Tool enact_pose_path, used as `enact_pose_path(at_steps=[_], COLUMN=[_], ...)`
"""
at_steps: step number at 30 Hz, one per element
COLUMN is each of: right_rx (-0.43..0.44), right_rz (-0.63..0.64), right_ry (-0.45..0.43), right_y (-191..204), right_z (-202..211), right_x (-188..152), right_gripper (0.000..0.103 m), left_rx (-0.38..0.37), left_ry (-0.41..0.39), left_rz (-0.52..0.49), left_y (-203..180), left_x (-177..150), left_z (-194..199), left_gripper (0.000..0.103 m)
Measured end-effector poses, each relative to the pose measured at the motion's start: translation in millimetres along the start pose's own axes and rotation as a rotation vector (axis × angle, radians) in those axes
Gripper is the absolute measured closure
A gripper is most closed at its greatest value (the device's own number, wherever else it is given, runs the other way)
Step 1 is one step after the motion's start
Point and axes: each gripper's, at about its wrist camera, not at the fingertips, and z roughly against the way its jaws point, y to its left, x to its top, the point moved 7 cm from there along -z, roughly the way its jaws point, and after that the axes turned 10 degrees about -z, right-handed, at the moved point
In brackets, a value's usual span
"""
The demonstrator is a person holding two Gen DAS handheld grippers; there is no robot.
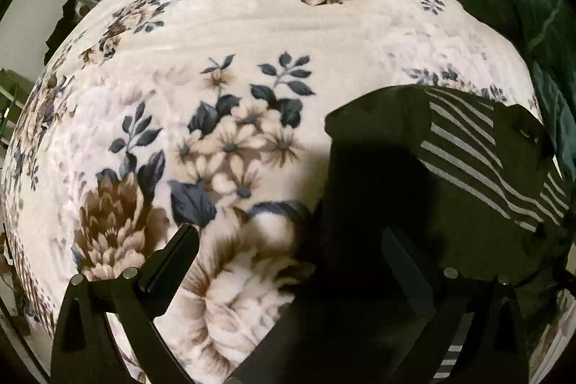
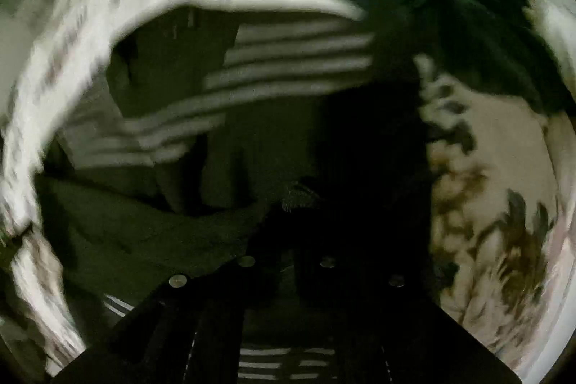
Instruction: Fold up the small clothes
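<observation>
Now one dark white-striped garment (image 1: pixel 450 146) is lying under the wide-open left gripper (image 1: pixel 291 236), its right finger over it; right gripper (image 2: pixel 288 204) is pinching it closed

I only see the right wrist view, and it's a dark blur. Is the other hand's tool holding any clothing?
Observer: No. The left gripper is wide open and grips nothing.
Operator: So where is it?
Observer: One of its fingers hangs over the floral blanket. The other is over the edge of the dark striped garment, which lies on that blanket.
</observation>
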Motion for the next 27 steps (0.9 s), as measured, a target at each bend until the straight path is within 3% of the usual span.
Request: enact_pose_path(at_steps=[6, 13, 17, 21, 23, 25, 27], right_rx=[-0.034, -0.148, -0.215, -0.191, -0.178, -0.177, -0.099], right_rz=[-0.107, -0.149, -0.163, -0.209, -0.261, -0.301, -0.296], right_ry=[-0.086, -0.075, -0.117, -0.009, -0.015, -0.066, -0.094], right_y=[-52, -88, -93, -105, -114, -119, -106], right_z=[33, 15, 1, -26, -18, 5, 22], right_x=[24, 32, 32, 24, 26, 23, 15], right_gripper=[0.098, 0.098, 0.098, 0.097, 0.087, 0.066, 0.064], left_rx=[-0.009, -0.027, -0.027, 0.028, 0.047, 0.045, 0.039], left_ry=[-0.004, -0.014, -0.019, 0.030, 0.068, 0.061, 0.040], left_rz=[0.028, 0.000, -0.081, -0.231, -0.273, -0.280, -0.282], left_y=[7, -4, -28, -58, -65, -67, -67], left_x=[11, 31, 57, 80, 87, 95, 97], left_z=[-3, -13, -27, -65, -82, -82, -67], left_gripper=[0.000, 0.000, 0.000, 0.000, 0.000, 0.000, 0.000])
